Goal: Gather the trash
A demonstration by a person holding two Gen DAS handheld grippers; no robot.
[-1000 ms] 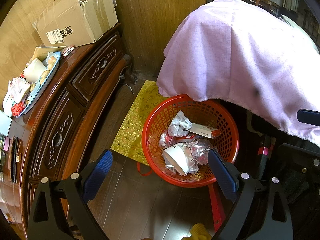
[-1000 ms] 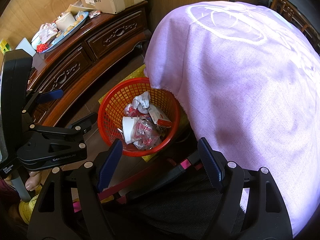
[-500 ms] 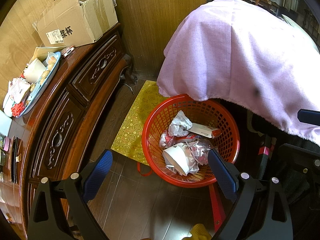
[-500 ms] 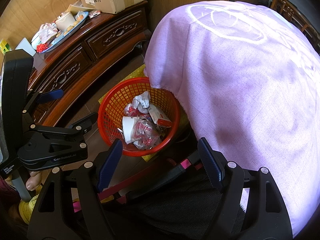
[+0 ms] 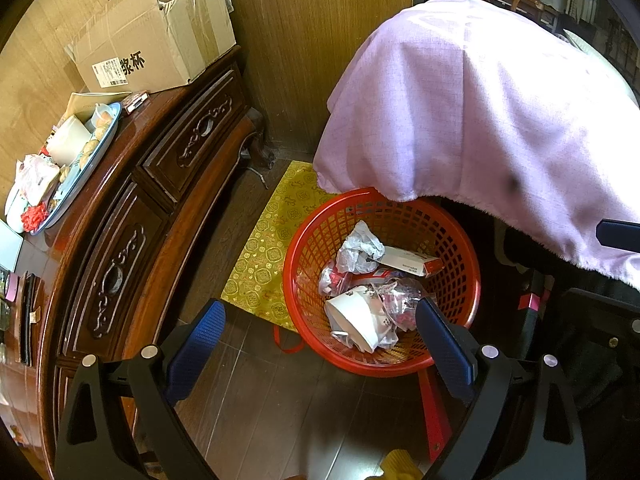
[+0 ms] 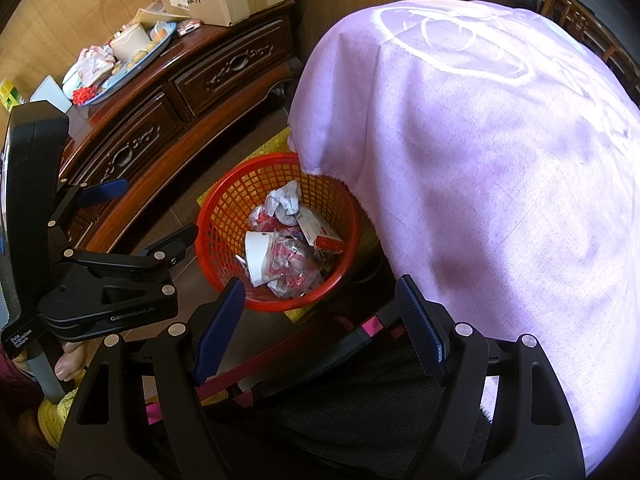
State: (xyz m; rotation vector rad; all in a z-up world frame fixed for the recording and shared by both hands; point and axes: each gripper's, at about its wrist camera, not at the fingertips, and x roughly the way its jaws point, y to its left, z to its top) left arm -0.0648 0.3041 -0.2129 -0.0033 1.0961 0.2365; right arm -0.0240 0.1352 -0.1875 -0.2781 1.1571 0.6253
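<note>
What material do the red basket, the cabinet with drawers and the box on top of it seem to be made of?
Red basket: likely moulded plastic, its lattice wall uniform and bright. Cabinet: apparently dark wood with glossy varnish, showing carved drawer fronts and reflections on top. Box: brown corrugated cardboard, matte, with open flaps and a printed label.

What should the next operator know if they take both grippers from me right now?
Left gripper: open, empty, above the floor beside the red basket.
Right gripper: open, empty, facing the basket from the other side.
Done: crumpled paper, a paper cup, a small carton and plastic wrappers lie in the basket.
Left: possibly wrappers on the tray on the wooden sideboard; check there.
</note>
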